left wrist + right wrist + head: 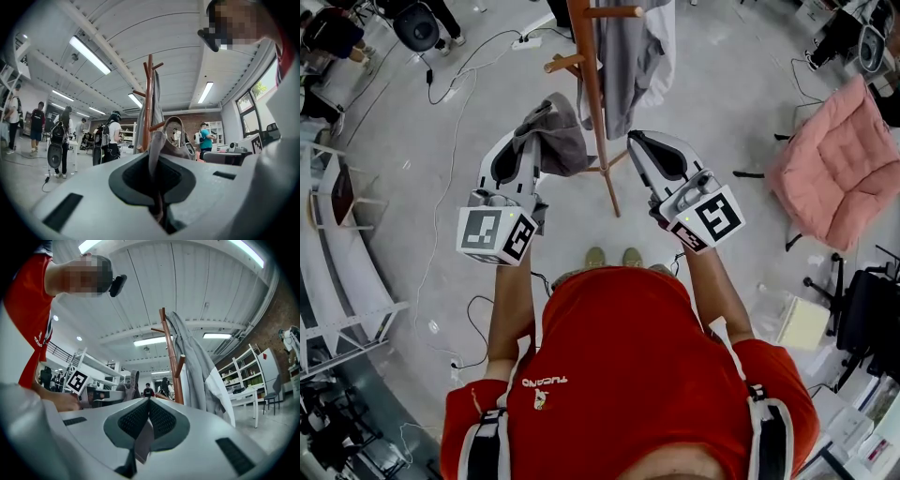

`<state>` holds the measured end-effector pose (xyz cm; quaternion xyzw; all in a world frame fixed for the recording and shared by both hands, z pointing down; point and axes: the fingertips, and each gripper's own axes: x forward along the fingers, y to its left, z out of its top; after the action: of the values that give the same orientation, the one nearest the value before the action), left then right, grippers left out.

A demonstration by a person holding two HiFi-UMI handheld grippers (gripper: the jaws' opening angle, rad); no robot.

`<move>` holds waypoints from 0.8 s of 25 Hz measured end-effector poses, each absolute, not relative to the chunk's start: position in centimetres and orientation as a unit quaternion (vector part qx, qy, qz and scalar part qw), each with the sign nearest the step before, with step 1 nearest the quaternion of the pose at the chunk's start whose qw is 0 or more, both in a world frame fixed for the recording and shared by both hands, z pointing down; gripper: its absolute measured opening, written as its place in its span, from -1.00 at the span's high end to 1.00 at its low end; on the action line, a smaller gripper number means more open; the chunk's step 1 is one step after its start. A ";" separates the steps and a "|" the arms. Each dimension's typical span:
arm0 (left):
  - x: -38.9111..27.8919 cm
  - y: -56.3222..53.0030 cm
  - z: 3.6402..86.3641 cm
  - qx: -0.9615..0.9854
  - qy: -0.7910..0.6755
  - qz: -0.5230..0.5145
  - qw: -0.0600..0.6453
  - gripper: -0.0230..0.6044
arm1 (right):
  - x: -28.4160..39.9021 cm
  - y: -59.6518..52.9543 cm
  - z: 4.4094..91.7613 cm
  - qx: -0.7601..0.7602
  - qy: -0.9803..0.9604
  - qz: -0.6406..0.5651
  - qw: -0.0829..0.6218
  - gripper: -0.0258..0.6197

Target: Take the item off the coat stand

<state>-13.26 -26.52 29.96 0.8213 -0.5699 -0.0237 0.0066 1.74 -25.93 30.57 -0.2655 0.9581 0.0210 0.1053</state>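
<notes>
Since the wooden coat stand (592,94) rises at our twelve o'clock with a grey coat (628,56) hanging on it, we want only the taupe cloth item (558,141), just beside the pole at its nine o'clock. Left gripper (529,141) is clamped on a fold of that cloth. Right gripper (635,141) sits at three o'clock of the pole, fingers together, nothing between them. We can't tell if the item's loop clears the wooden peg (157,125). Best move, we judge: lift up, then draw out toward eight o'clock, pinch firm, clear of coat and pole.
</notes>
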 end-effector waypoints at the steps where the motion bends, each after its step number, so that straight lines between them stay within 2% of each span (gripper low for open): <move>1: -13.1 -26.4 29.9 0.823 -0.568 -0.024 0.007 0.88 | 1.7 -25.8 30.7 -0.265 0.959 0.020 0.104 0.86; 20: -11.8 -26.4 29.3 0.833 -0.553 -0.023 0.002 0.88 | 2.1 -25.6 31.1 -0.274 0.957 0.030 0.094 0.86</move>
<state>-11.75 -26.35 29.26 0.8332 -0.5525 -0.0230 0.0015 2.09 -25.58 31.12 -0.2743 0.9566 0.0297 0.0937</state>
